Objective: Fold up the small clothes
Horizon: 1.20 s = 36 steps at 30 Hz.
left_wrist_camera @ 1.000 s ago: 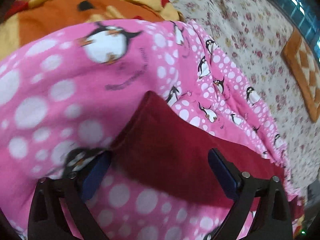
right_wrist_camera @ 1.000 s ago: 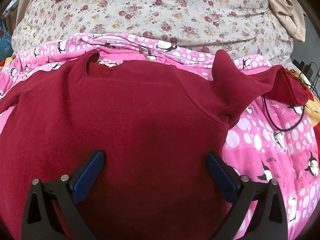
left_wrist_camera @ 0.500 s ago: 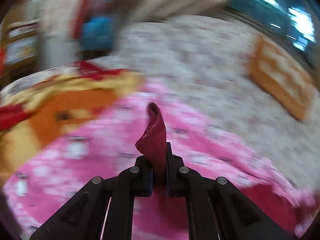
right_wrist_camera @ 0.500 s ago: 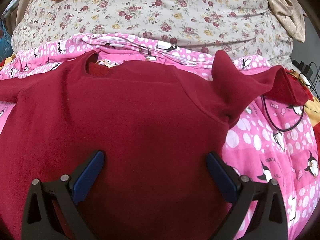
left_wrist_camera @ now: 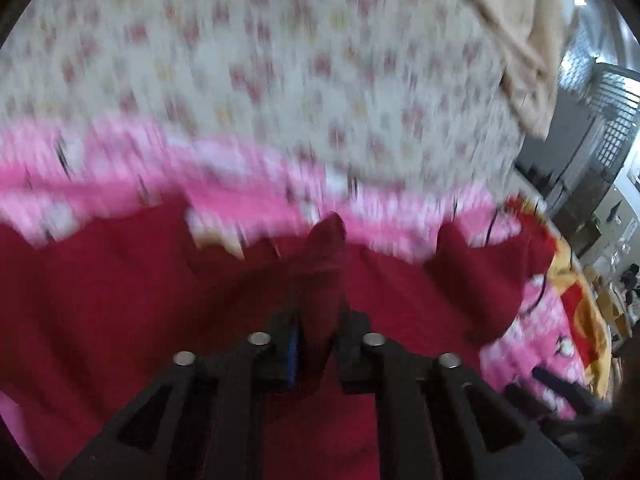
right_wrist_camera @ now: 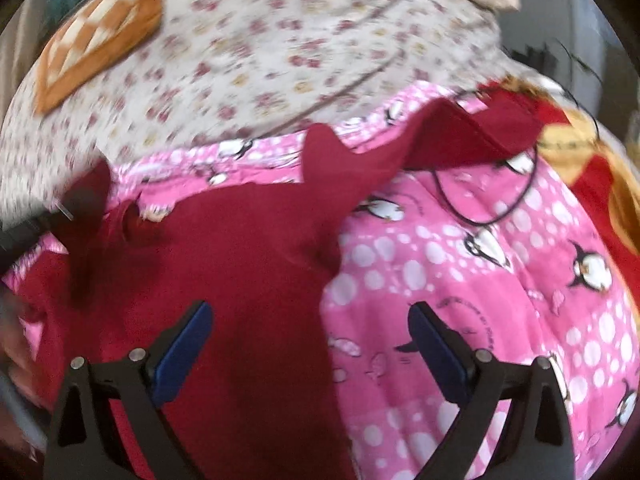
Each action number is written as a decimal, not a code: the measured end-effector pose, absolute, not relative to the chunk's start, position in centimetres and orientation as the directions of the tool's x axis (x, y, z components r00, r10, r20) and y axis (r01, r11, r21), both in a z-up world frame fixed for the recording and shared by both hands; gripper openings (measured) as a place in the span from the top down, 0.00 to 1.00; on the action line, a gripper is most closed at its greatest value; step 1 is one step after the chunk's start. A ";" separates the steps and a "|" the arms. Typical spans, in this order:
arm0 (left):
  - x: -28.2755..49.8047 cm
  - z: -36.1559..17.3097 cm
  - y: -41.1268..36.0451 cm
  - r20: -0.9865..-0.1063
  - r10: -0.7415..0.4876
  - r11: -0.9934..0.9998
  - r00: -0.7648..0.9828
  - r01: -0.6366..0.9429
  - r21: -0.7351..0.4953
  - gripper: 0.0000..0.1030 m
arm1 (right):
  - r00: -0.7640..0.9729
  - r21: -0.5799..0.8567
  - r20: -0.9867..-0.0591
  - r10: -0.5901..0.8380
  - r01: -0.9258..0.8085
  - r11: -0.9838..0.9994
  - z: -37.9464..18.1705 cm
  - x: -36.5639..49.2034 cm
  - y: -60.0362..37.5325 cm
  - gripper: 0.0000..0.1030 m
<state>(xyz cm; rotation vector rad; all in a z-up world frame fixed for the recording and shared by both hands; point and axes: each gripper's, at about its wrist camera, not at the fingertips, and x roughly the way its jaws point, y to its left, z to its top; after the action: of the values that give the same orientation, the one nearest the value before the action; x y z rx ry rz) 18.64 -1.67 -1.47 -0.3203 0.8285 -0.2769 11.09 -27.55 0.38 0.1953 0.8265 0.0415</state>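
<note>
A dark red small shirt (right_wrist_camera: 240, 280) lies spread on a pink penguin blanket (right_wrist_camera: 480, 300). My left gripper (left_wrist_camera: 318, 320) is shut on a pinch of the red sleeve (left_wrist_camera: 326, 240), which sticks up between the pads above the shirt's body (left_wrist_camera: 120, 300). In the right wrist view that lifted sleeve (right_wrist_camera: 98, 188) shows blurred at the left, over the neck area. My right gripper (right_wrist_camera: 310, 332) stands open above the shirt's right side edge, with nothing pinched. The other sleeve (right_wrist_camera: 460, 136) lies stretched out to the upper right.
A floral sheet (right_wrist_camera: 280, 60) covers the bed beyond the blanket, with an orange patchwork cushion (right_wrist_camera: 100, 40) on it. A black cable loop (right_wrist_camera: 484, 222) lies on the blanket near the outstretched sleeve. A yellow and red blanket (right_wrist_camera: 592, 160) lies at the right, and beige cloth (left_wrist_camera: 520, 40) at the far right.
The left gripper shut on the left sleeve, lifted it and swung it fast across over the shirt's body. The right gripper, still open, shifted right and rolled.
</note>
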 end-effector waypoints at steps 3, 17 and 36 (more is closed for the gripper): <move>17.6 -2.8 -2.5 -0.705 -0.389 0.908 0.592 0.120 -0.401 0.84 | 0.700 0.216 -0.699 0.148 0.009 0.976 1.0 11.3 -27.3 0.04; 10.0 3.4 9.5 -0.588 -0.114 0.920 0.801 -0.138 -0.367 0.77 | 0.434 0.431 -0.717 0.545 -0.339 0.836 -3.9 20.0 -18.1 0.19; 10.0 3.2 17.4 -0.581 0.113 0.826 0.806 -0.402 -0.396 0.76 | 0.618 0.300 -0.718 0.321 -0.142 0.943 0.2 20.6 -26.5 0.93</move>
<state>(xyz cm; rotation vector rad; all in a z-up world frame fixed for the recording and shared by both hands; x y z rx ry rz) 9.97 17.40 3.16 -0.5341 0.5727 0.2898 20.62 -26.46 0.24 0.2222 0.8659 0.2692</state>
